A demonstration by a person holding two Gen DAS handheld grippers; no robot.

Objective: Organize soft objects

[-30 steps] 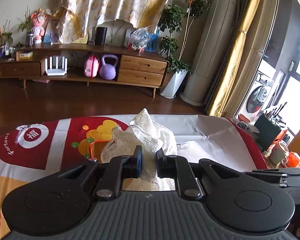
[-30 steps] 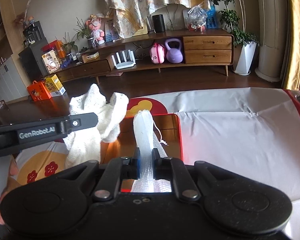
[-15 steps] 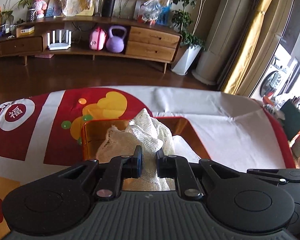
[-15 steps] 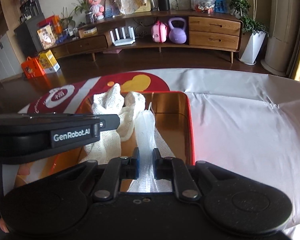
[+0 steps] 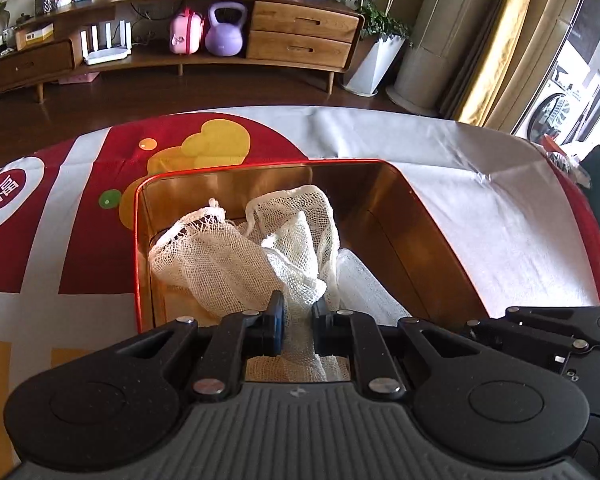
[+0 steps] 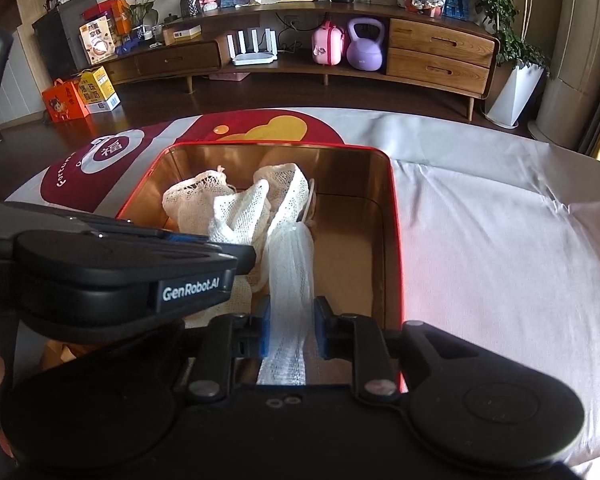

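A red tin box (image 5: 135,248) with a gold inside stands open on the table; it also shows in the right wrist view (image 6: 394,216). My left gripper (image 5: 298,312) is shut on a cream mesh bag (image 5: 220,264) that lies crumpled in the box's left half. My right gripper (image 6: 291,326) is shut on a white mesh bag (image 6: 292,256), stretched from its fingers down into the box beside the cream bag (image 6: 204,196). The left gripper's body (image 6: 112,272) lies just left of my right gripper.
The table carries a white and red patterned cloth (image 5: 480,184). Beyond it is dark wood floor and a low wooden cabinet (image 6: 436,52) with a purple kettlebell (image 6: 364,48). A plant pot (image 5: 374,60) stands at the right.
Both grippers have dropped from above the table down to the box, lowering the two mesh bags into it. The jaws have stayed shut on the bags.
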